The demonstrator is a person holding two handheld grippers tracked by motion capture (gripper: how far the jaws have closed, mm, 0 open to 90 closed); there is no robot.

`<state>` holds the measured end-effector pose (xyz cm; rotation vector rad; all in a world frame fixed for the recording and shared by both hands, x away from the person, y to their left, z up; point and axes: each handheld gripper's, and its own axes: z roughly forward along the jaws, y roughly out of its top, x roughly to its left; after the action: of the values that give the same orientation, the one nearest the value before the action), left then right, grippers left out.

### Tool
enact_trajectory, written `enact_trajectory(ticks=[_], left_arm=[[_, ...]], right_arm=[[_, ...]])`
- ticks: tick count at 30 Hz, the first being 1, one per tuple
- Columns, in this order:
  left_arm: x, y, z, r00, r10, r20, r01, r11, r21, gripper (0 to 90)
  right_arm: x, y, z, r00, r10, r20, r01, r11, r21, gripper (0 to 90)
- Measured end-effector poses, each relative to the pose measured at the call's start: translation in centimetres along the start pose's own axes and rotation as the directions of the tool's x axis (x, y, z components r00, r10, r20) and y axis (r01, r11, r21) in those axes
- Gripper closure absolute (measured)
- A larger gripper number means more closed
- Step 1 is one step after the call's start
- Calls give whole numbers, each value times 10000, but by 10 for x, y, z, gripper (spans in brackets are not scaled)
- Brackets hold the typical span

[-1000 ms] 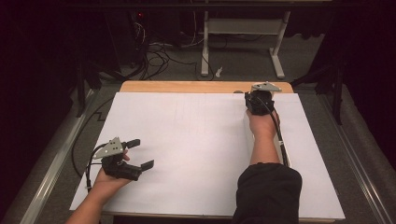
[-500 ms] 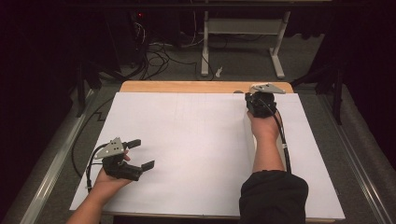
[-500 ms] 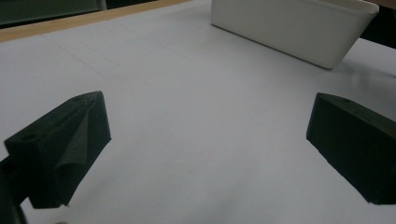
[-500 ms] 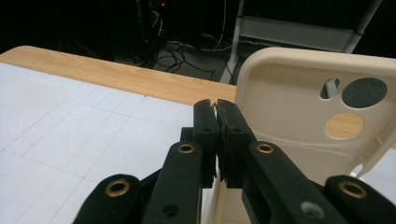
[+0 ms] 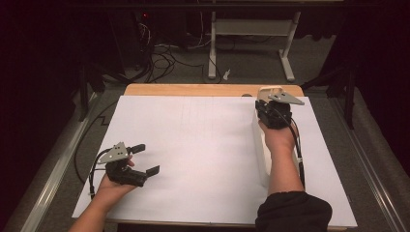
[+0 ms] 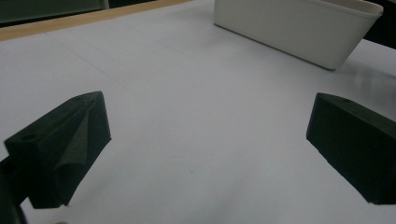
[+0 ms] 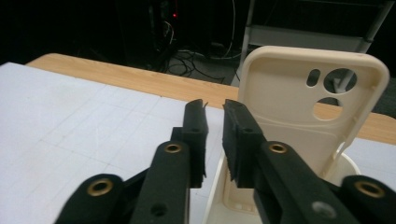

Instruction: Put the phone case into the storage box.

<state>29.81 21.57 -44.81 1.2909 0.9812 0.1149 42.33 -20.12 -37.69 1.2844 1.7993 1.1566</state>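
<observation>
Right tongs [image 5: 271,96], jaws nearly closed on a cream phone case [image 7: 299,121], have eased back slightly, holding it upright over the white bin [image 6: 299,28]. Left tongs [image 5: 145,159] rest wide open, empty, well left of the bin on the worktop [image 5: 193,145].

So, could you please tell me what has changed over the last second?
The right gripper has drawn back slightly toward the person, and the sleeve has slid back with it. I cannot tell whether it grips the cream phone case standing in the white bin. The left gripper stayed open and in place.
</observation>
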Motion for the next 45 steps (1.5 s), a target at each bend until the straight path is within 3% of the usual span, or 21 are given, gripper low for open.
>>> enact_trajectory(ticks=[1,7,9,11,12,13,17,20,24,26,29,33,40,45], left_arm=[[0,0,0,10000,-1,-1,1,10000,-5,9],[1,1,0,10000,-42,-45,41,10000,-59,9],[1,1,0,10000,-31,-52,31,10000,-49,9],[1,0,0,10000,-15,-65,15,10000,-17,9],[1,0,0,10000,-5,-69,5,10000,4,9],[1,0,0,10000,-8,-77,8,10000,9,9],[1,0,0,9999,32,-110,-32,10000,41,9],[1,0,1,9999,13,-126,-13,10000,18,9],[1,0,1,9999,7,-141,-7,10000,50,9],[2,0,1,9999,6,-155,-5,10000,74,9],[2,0,0,9999,-3,-163,4,10000,85,9],[2,0,1,9998,-37,-188,38,10000,61,9],[1,1,0,9998,-49,-192,50,10000,12,9],[2,1,-1,9997,-63,-216,63,10000,-7,9]], right_arm=[[-1,0,-5,9998,74,-166,-75,10000,-52,740],[1,0,-18,9983,243,-522,-255,9995,-210,610],[2,-1,-20,9983,199,-543,-212,9995,-236,579],[4,-3,-25,9977,211,-646,-231,9992,-313,478],[4,-3,-25,9977,211,-646,-231,9992,-313,478],[5,-5,-30,9978,269,-608,-296,9986,-428,402],[5,-7,-36,9977,252,-632,-282,9985,-470,321],[4,-6,-45,9972,342,-670,-384,9972,-636,203],[3,-6,-53,9961,434,-765,-493,9958,-775,142],[4,-7,-56,9952,473,-852,-540,9955,-780,69],[6,-8,-63,9946,246,-1006,-327,9963,-795,2],[10,-13,-76,9925,-334,-1174,236,9961,-846,2],[12,-23,-94,9898,-753,-1210,638,9933,-961,2],[8,-36,-112,9890,-792,-1250,656,9918,-1093,2]])
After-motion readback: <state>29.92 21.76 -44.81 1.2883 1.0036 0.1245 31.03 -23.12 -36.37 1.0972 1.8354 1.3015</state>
